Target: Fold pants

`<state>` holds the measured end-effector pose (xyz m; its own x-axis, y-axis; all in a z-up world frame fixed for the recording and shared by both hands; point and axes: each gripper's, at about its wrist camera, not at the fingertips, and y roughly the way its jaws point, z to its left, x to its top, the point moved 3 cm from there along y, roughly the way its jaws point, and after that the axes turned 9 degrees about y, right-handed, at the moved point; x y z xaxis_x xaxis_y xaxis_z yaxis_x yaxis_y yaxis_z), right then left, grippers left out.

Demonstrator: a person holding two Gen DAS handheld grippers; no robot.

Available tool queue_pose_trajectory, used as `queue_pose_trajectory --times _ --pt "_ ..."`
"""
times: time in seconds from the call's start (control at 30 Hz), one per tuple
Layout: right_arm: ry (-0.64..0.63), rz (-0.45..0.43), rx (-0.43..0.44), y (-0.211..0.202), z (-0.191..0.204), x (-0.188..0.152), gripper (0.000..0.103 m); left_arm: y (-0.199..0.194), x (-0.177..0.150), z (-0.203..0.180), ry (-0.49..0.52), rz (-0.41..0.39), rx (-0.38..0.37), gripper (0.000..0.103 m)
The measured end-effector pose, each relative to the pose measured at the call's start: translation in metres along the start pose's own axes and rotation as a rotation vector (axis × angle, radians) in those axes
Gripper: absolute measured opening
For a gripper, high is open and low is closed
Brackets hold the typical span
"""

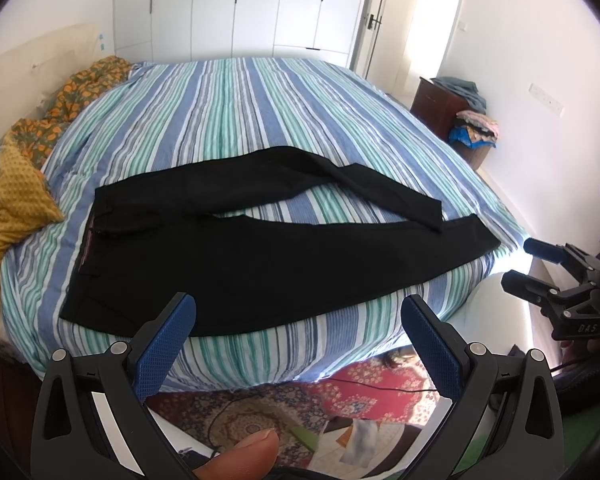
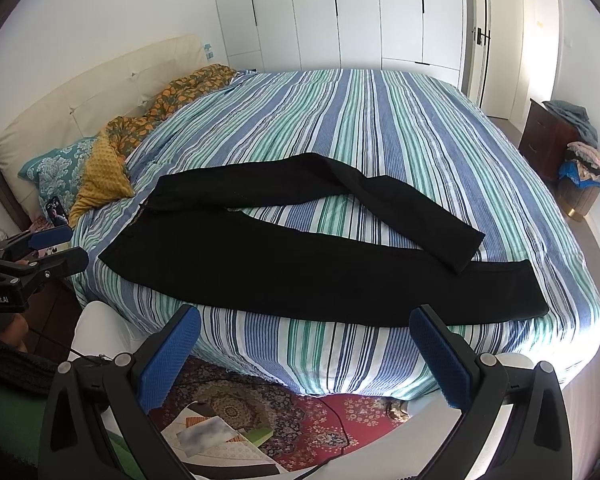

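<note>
Two blue-padded fingers frame your left wrist view: your left hand-held gripper (image 1: 298, 320) is spread wide and holds nothing, hovering off the near edge of the bed (image 1: 260, 112). The black pants (image 1: 236, 256) lie flat on the striped blue, green and white cover, waistband toward the pillows on the left, near leg running along the bed's front edge and far leg bent across so its hem lies on the near leg close to the cuff. Your right hand-held gripper (image 1: 526, 260) shows at the right edge (fingers apart, empty), off the bed's corner beside the cuffs. A fingertip (image 1: 248, 454) sits at the bottom of the picture, over a patterned red rug (image 1: 360, 384). From the right wrist view, your right hand-held gripper (image 2: 304, 326) also stands wide open and empty, just short of the near leg of the pants (image 2: 300, 272). Your left hand-held gripper (image 2: 62, 246) appears at the left edge, near the waistband end, its fingers parted.
</note>
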<state>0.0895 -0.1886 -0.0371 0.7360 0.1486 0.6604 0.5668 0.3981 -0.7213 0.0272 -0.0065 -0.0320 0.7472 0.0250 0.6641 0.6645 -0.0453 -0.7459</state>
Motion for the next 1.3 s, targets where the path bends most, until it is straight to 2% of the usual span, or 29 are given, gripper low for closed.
queue_pose_trajectory --times 0.77,1.3 --pt "0.002 0.008 0.011 0.004 0.002 0.000 0.103 0.000 0.000 -0.007 0.011 0.037 0.008 0.102" --pt "0.007 0.015 0.012 0.007 0.001 -0.002 0.103 0.001 -0.001 -0.009 0.032 0.004 0.024 0.102"
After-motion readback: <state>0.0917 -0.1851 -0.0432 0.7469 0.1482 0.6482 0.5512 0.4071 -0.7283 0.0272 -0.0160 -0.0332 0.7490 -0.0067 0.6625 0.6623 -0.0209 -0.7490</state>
